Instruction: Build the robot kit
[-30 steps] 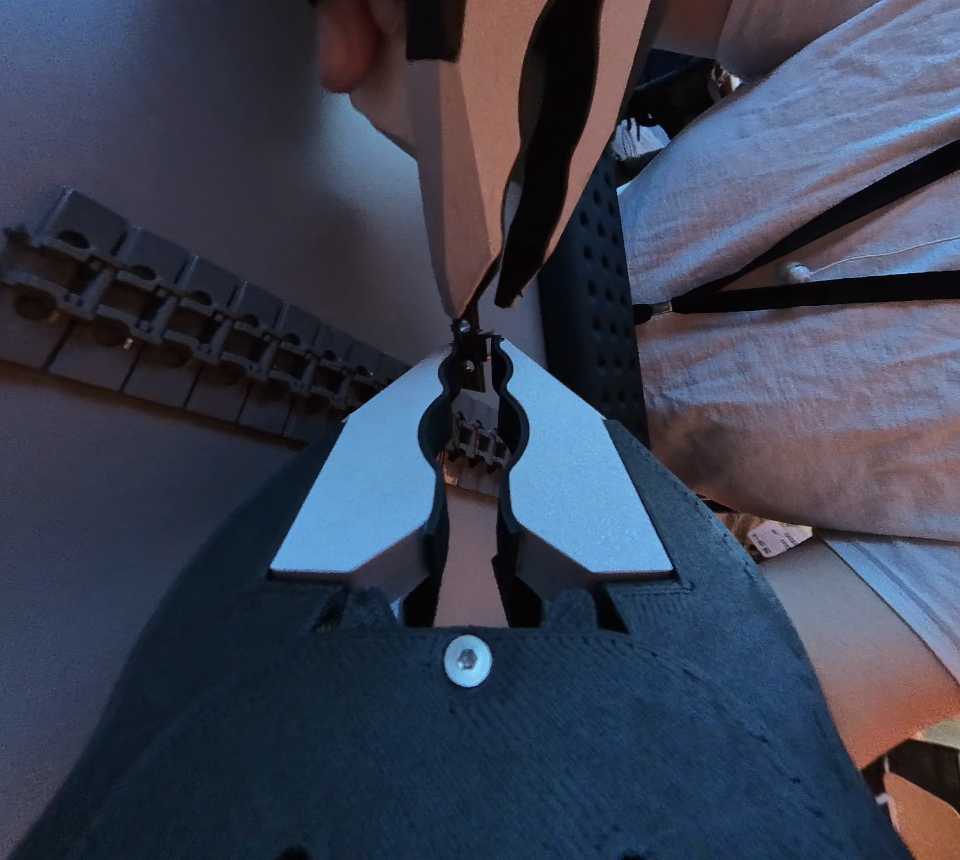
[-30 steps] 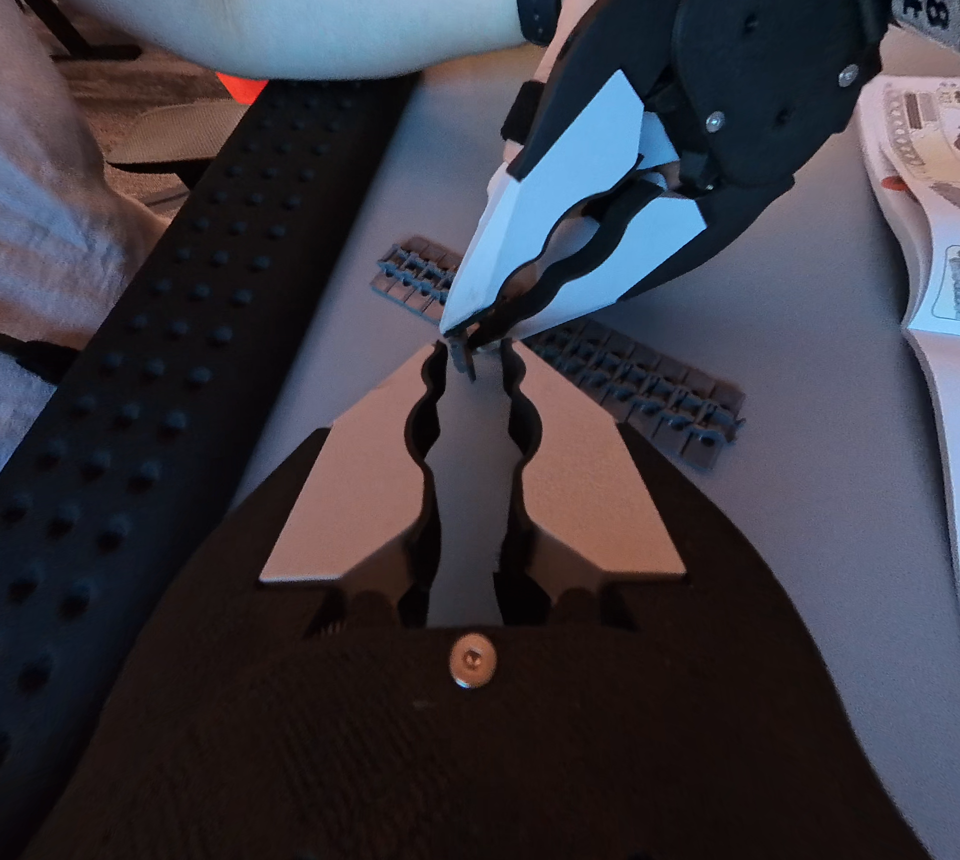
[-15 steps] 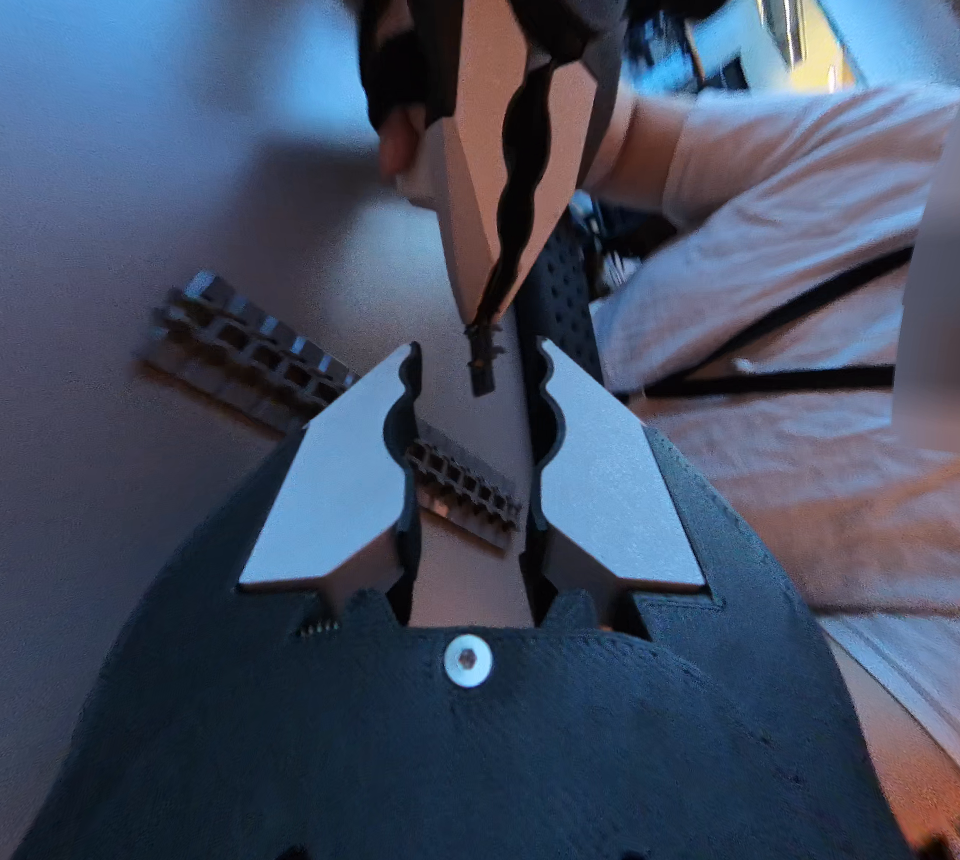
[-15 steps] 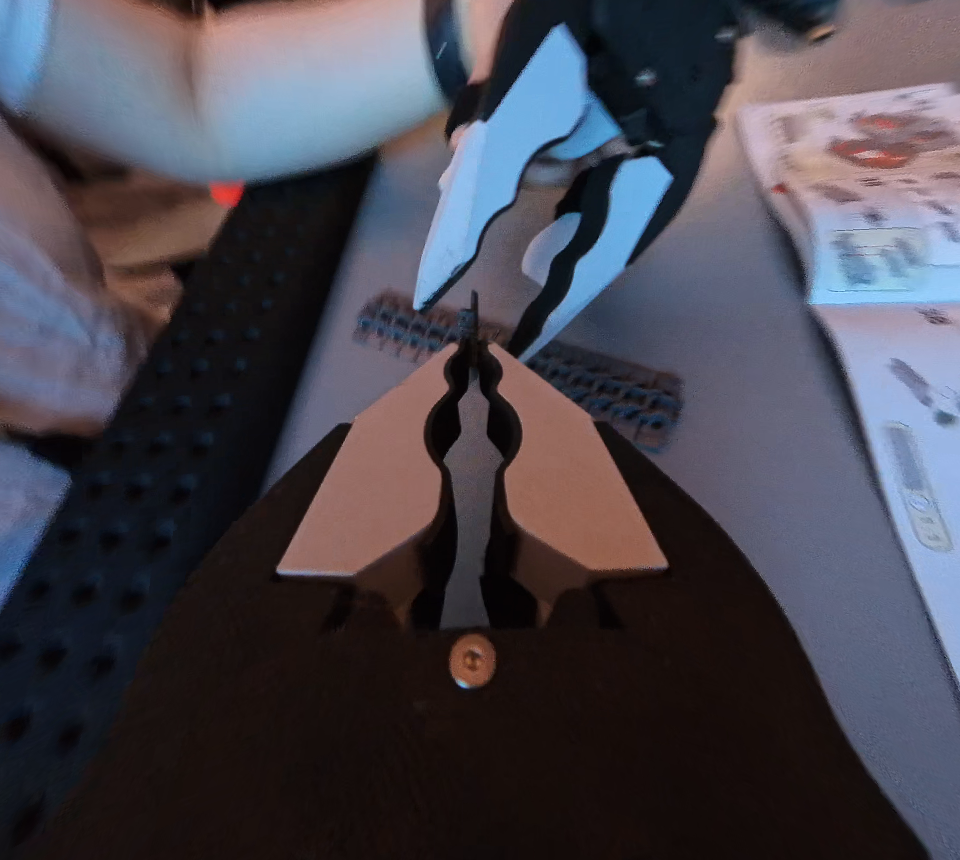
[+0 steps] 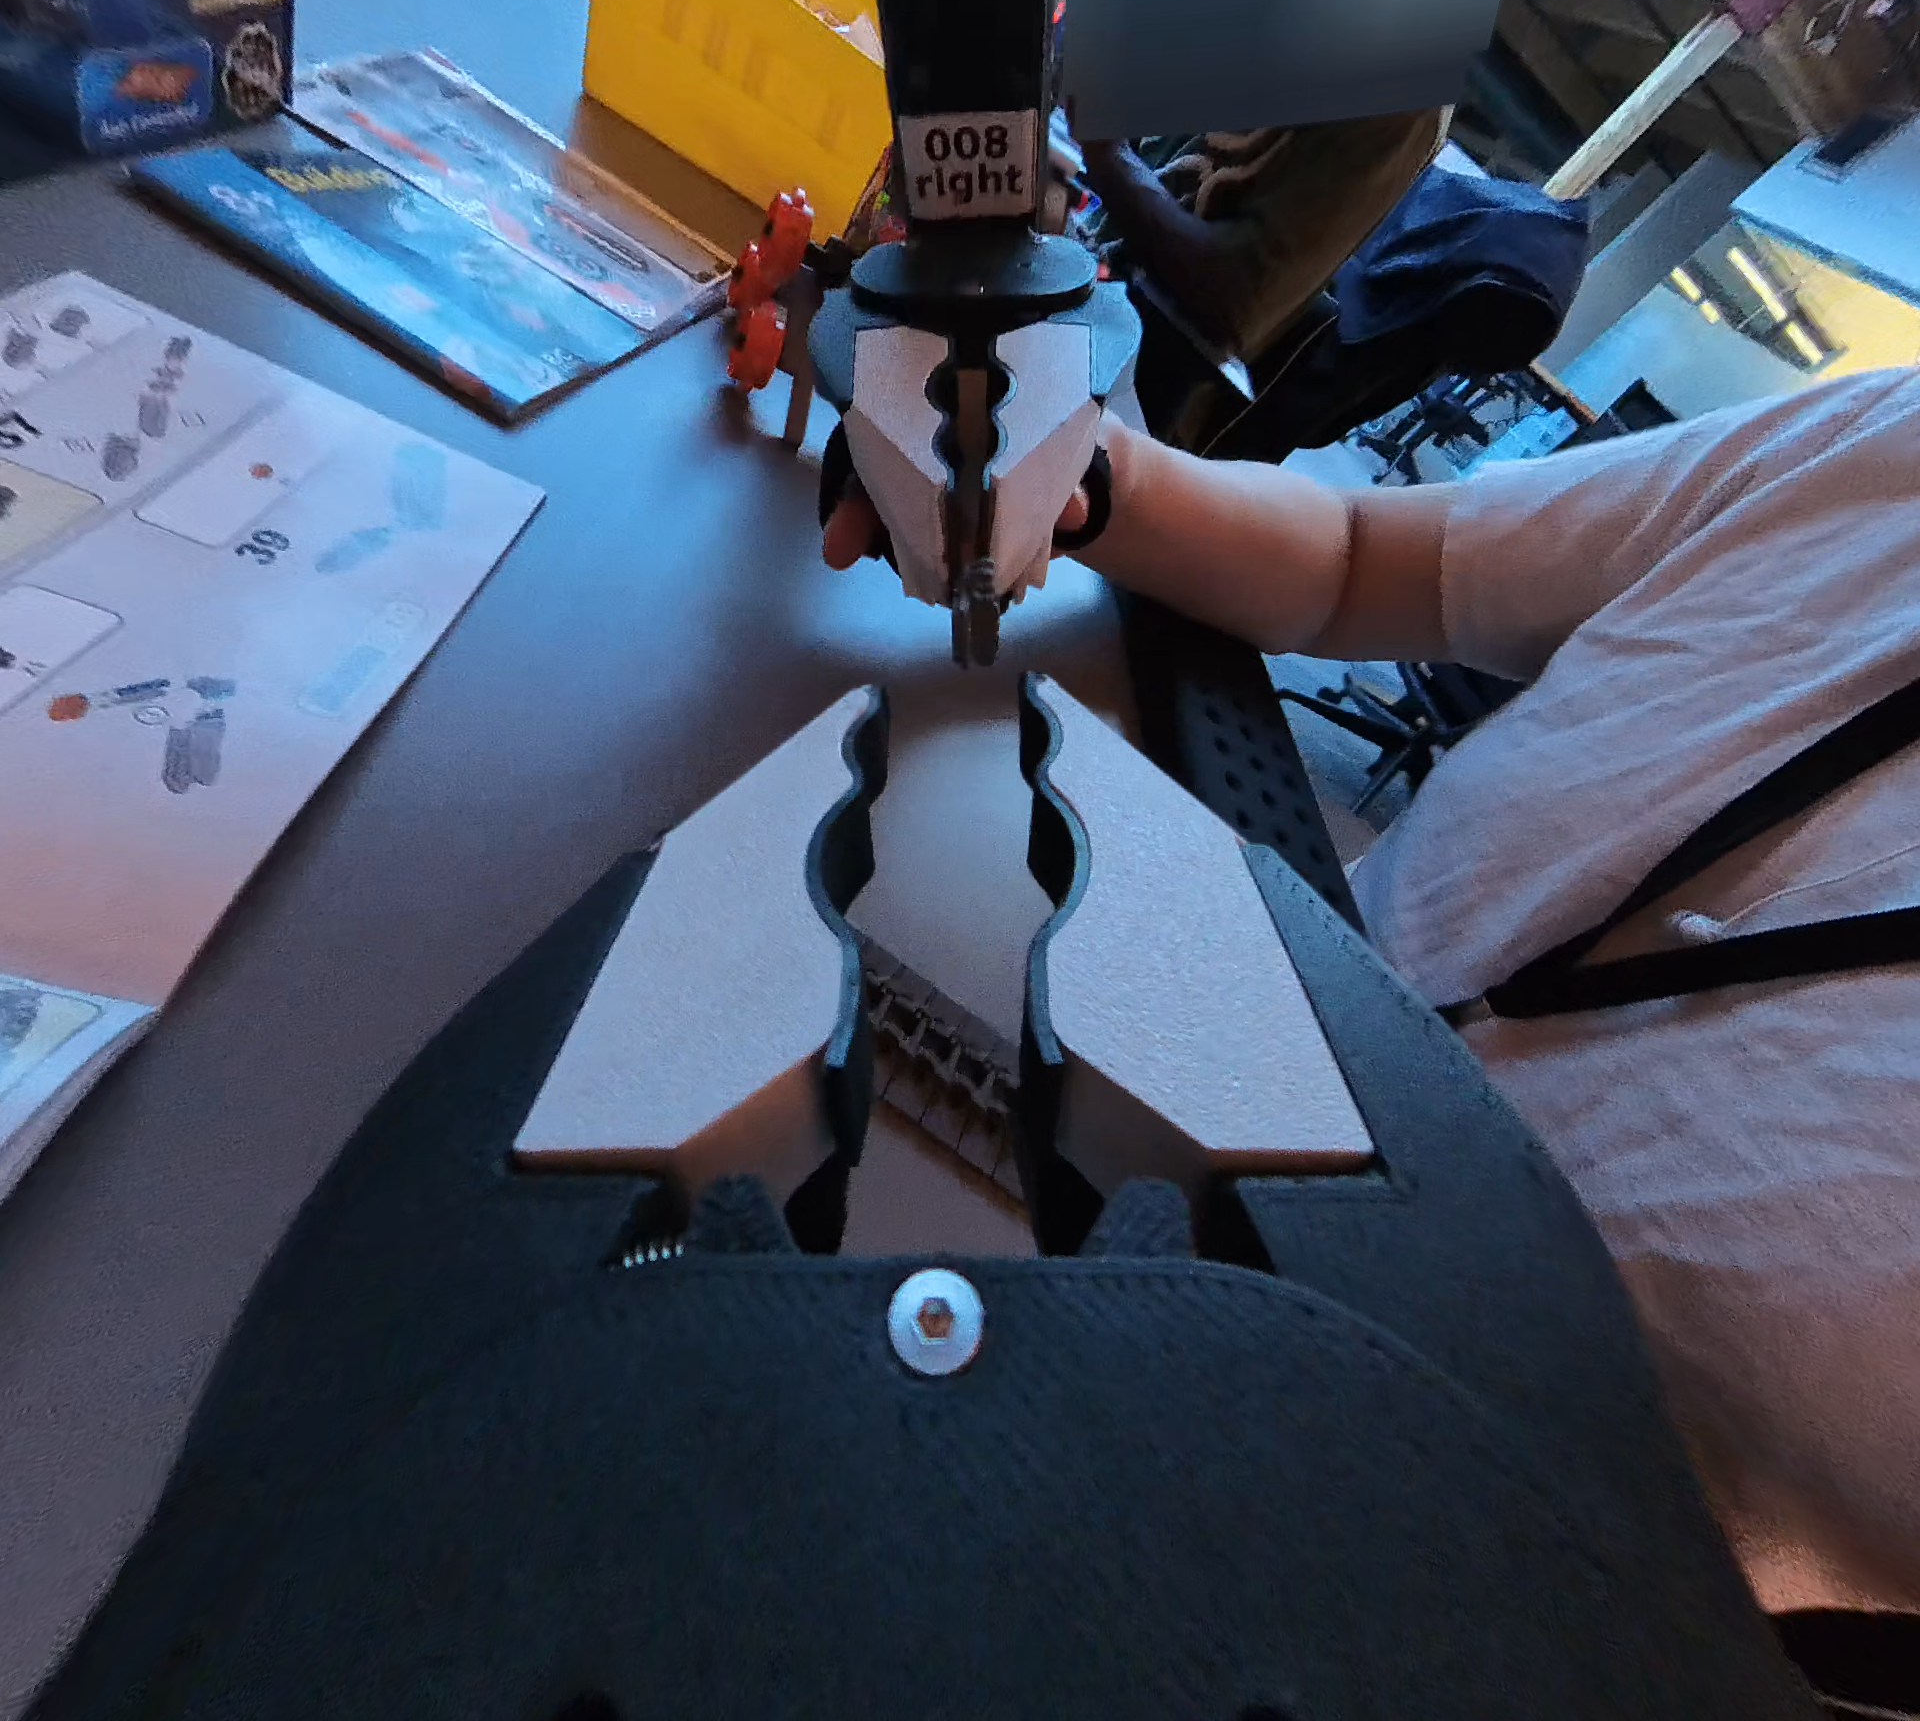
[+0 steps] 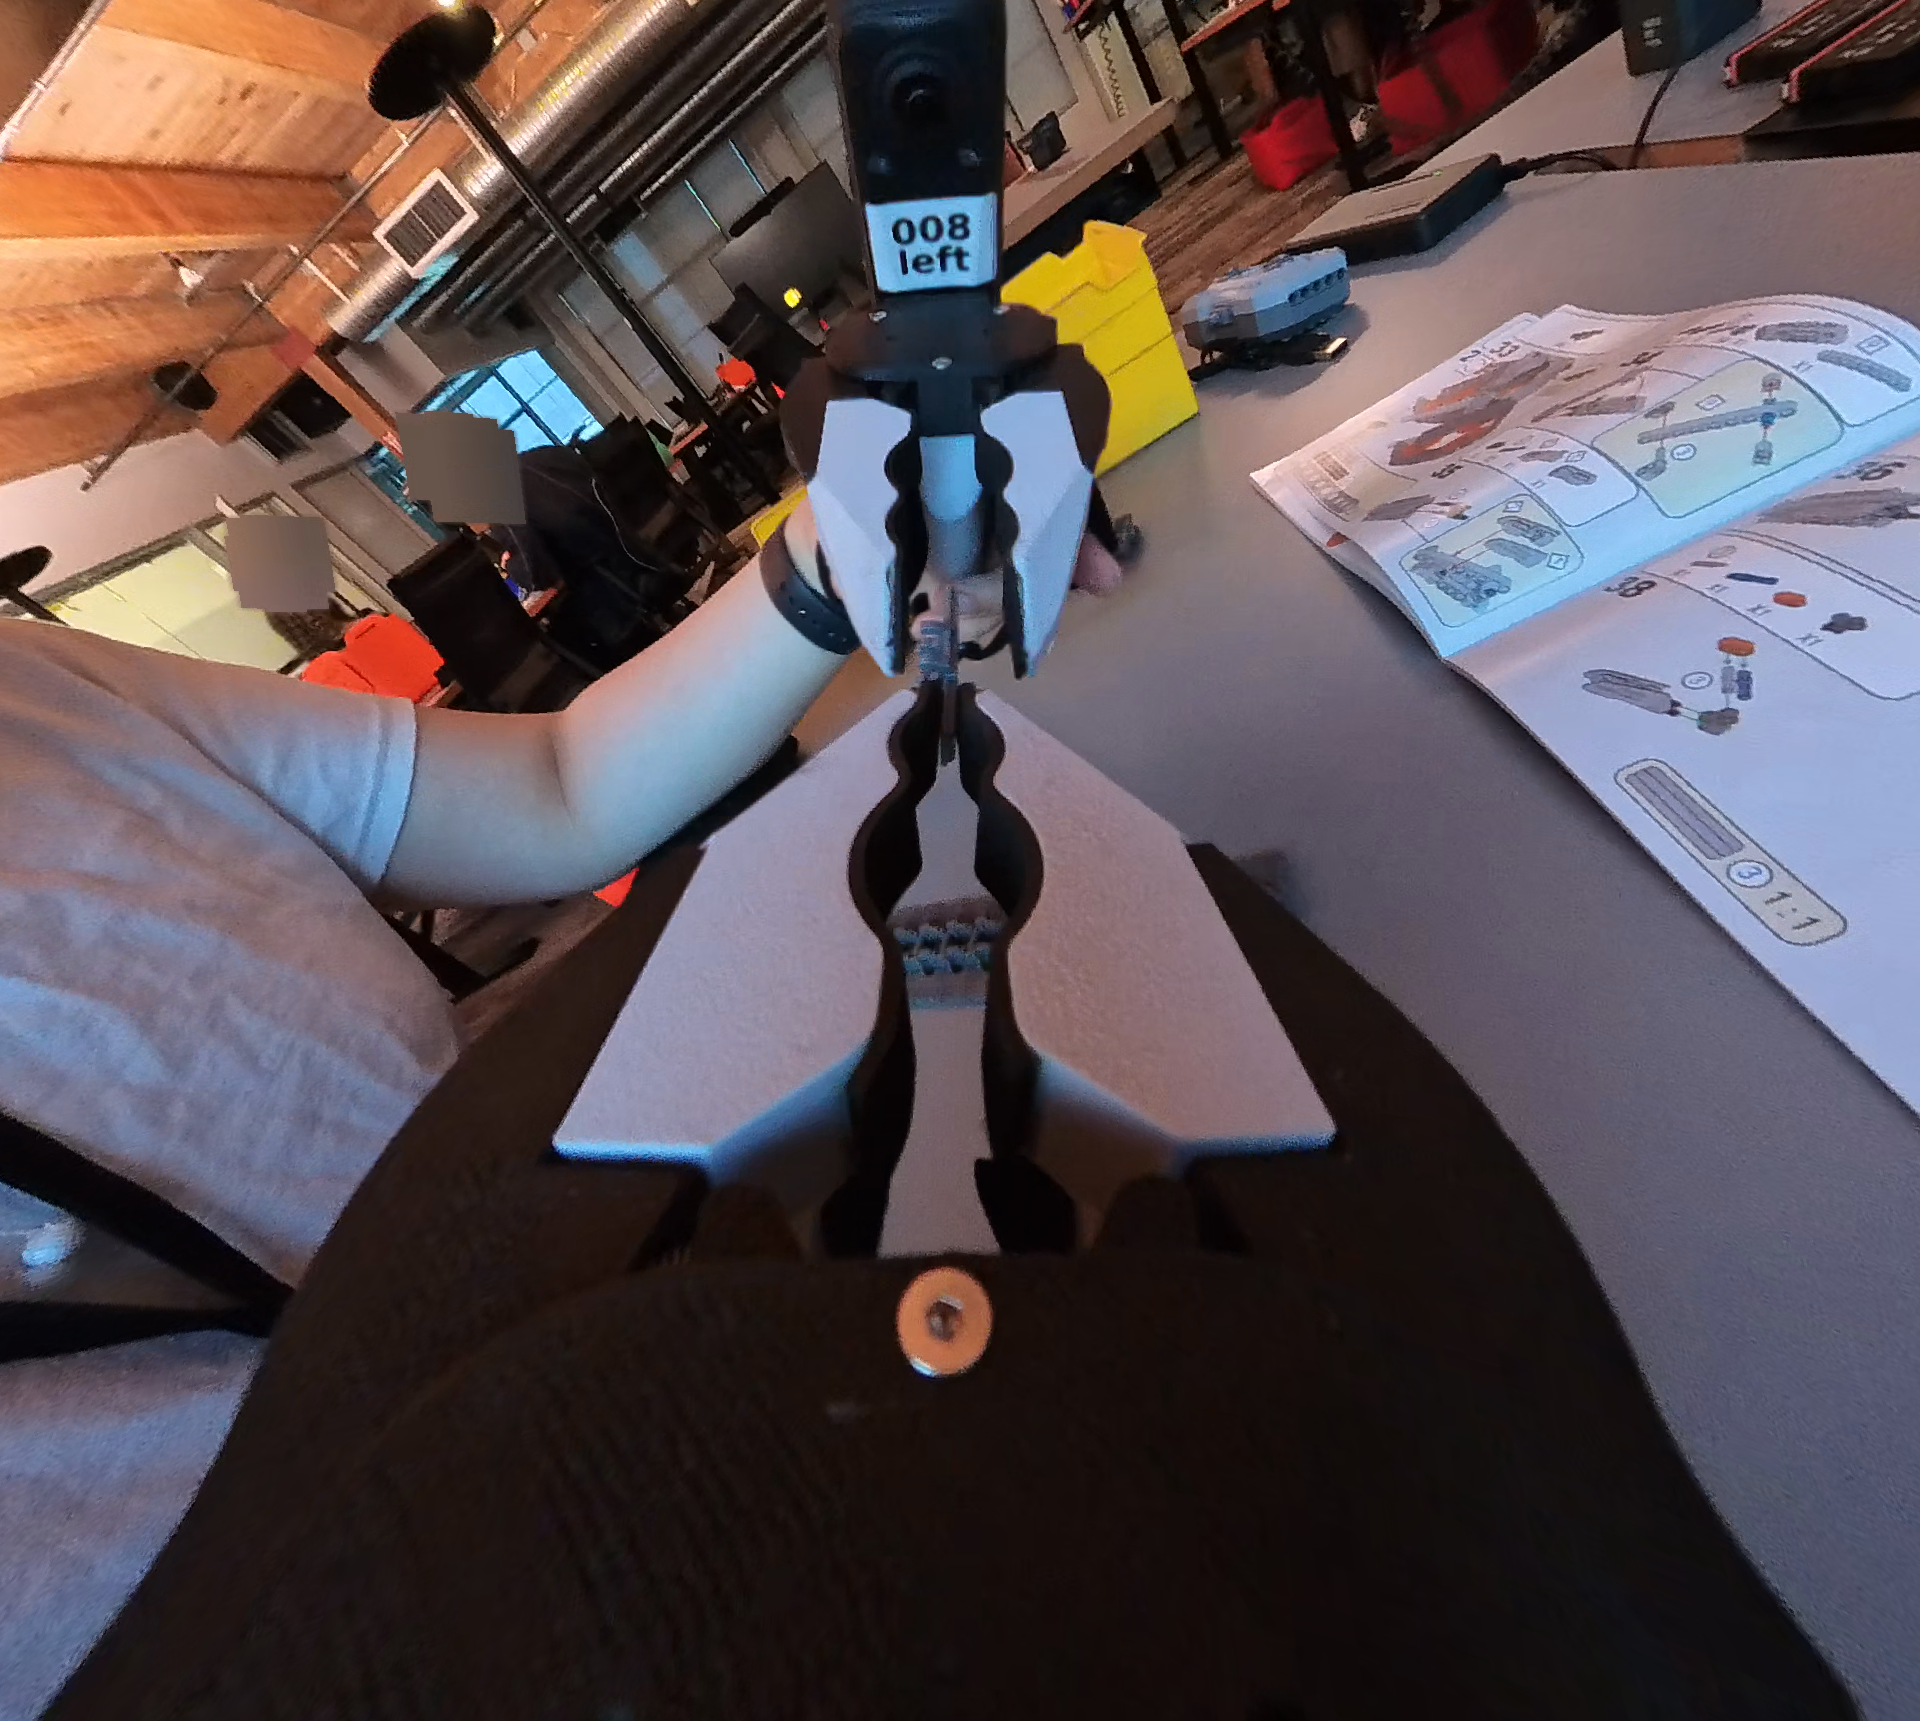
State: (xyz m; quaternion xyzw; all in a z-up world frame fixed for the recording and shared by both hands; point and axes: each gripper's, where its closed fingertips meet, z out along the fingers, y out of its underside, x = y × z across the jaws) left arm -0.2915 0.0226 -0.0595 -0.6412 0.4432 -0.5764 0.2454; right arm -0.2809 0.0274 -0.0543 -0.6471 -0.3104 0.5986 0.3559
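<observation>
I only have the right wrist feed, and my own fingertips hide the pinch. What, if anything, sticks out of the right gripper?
Observer: In the left wrist view, a small dark grey piece sticks out past the shut tips of the right gripper.
Operator: And the left gripper, what is under it?
Observer: It is open and empty. Through its gap, a grey track strip lies on the table.
Operator: What is hidden from me beside the yellow bin?
Observer: Red pieces sit at its corner, next to a closed booklet.
</observation>
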